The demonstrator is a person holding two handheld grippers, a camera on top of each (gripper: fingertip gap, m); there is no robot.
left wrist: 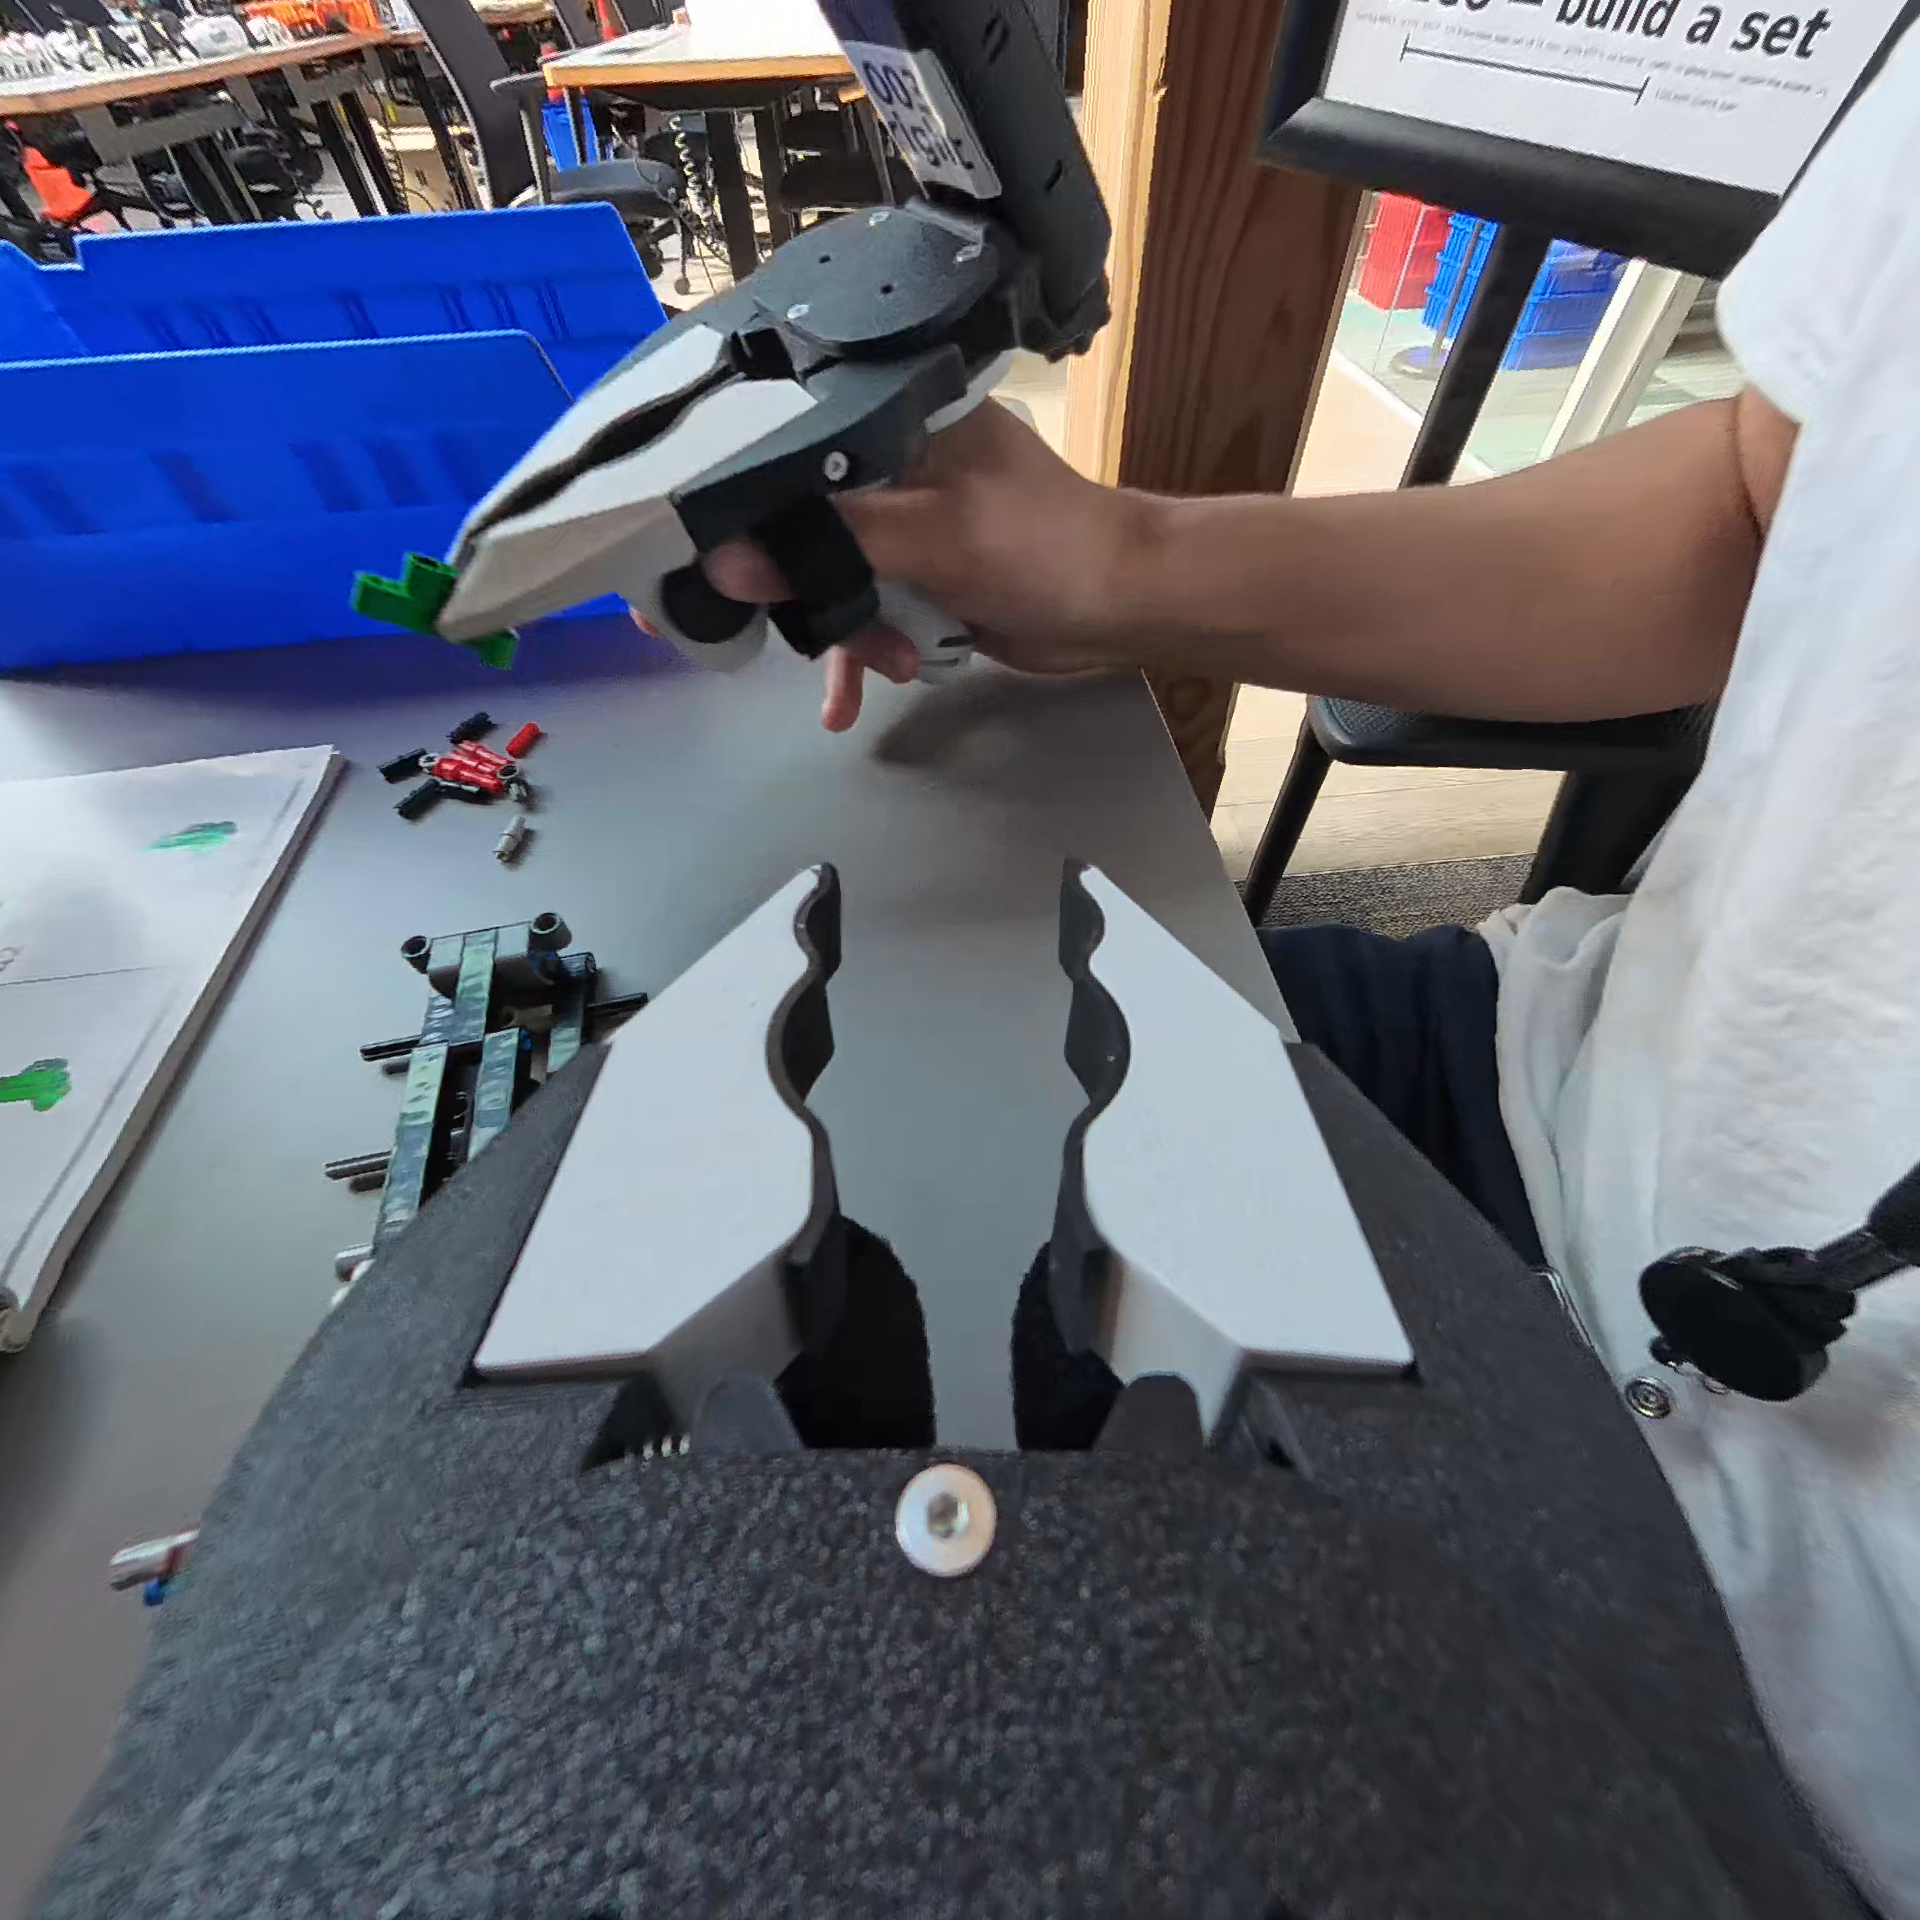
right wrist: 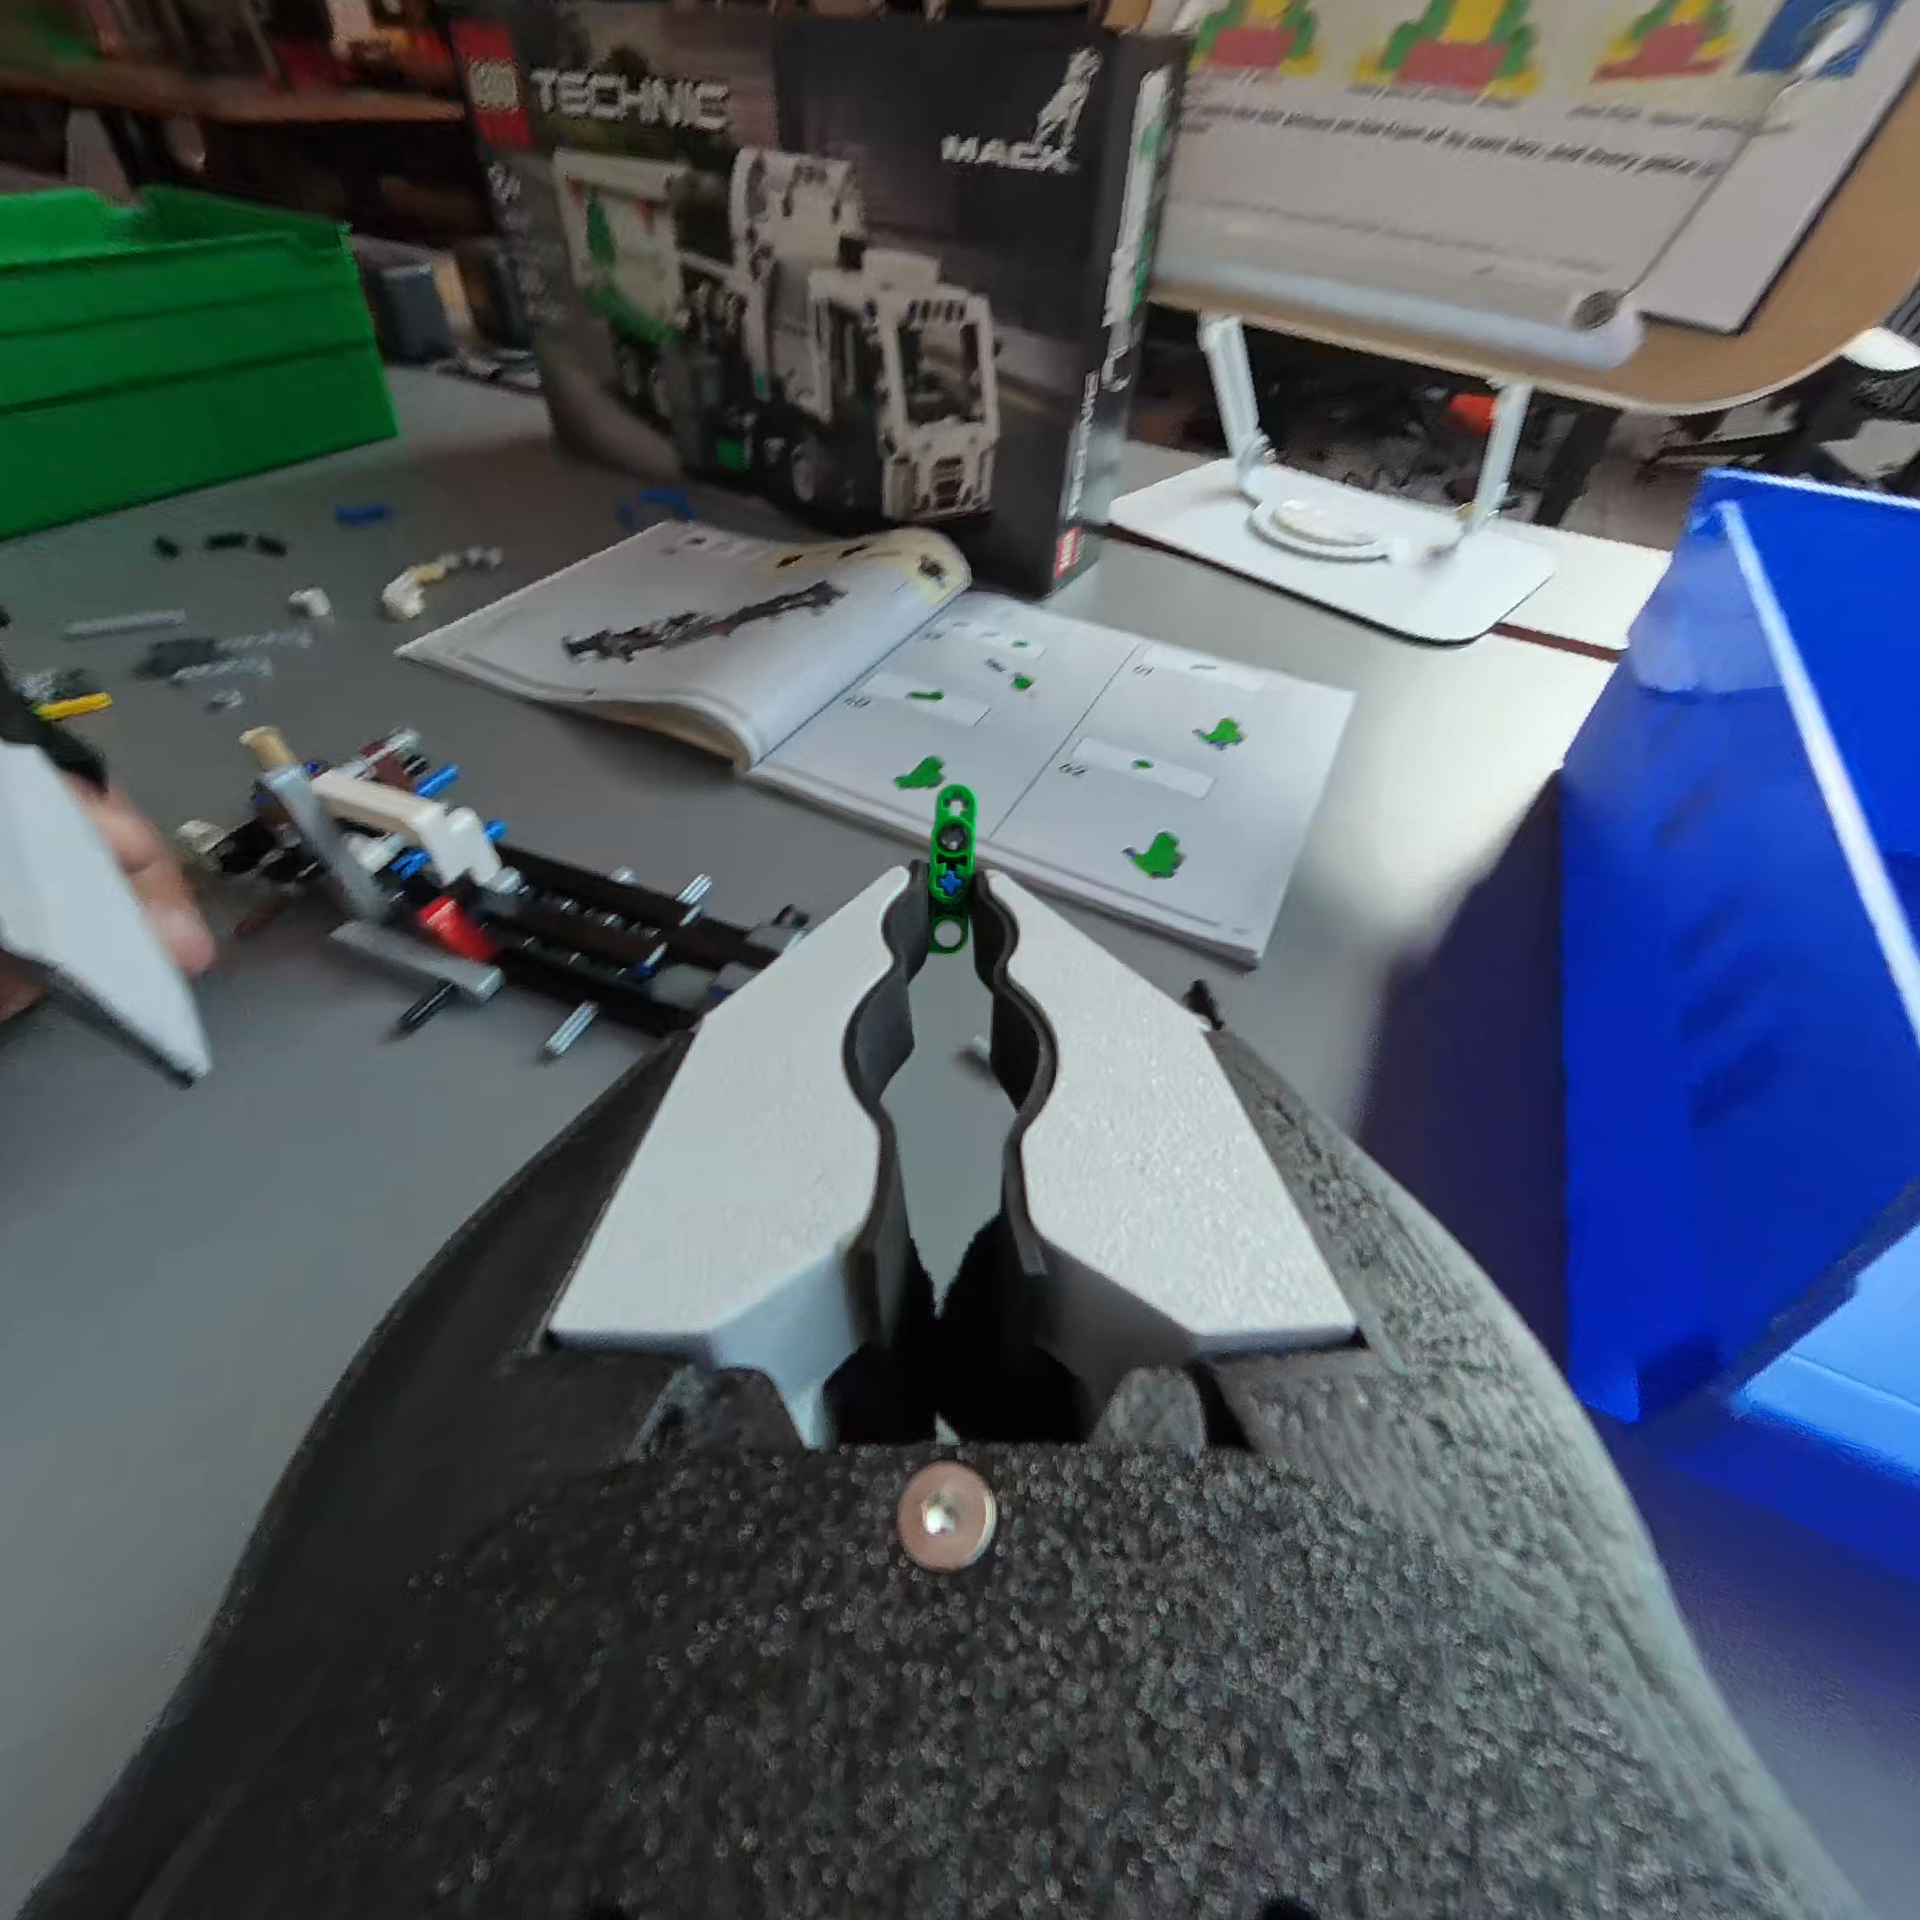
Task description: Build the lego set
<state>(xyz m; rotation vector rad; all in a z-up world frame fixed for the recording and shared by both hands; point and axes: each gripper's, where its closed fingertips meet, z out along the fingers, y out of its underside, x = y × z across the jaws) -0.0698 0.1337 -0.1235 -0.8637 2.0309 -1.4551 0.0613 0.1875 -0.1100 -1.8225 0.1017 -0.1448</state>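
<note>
Green lego piece (right wrist: 953, 868), pinched at the very tips of the right gripper (right wrist: 951, 883), juts out past them above the grey table (right wrist: 260, 1195), near the open instruction book (right wrist: 1039, 748). Left gripper (left wrist: 945, 904): fingers wide apart, empty, over the table edge beside the partly built model (left wrist: 478, 1039).

Small green lego piece (right wrist: 952, 868) w/ holes and a blue pin, standing upright, pinched at the fingers' tips above the bench. Half-built dark lego frame (right wrist: 540, 914) lies flat on the grey bench (right wrist: 312, 1195), w/ white, red & blue parts. Loose red & black pins (left wrist: 468, 769) lie clustered nearby. Instruction booklet (right wrist: 935, 686) lies open.
</note>
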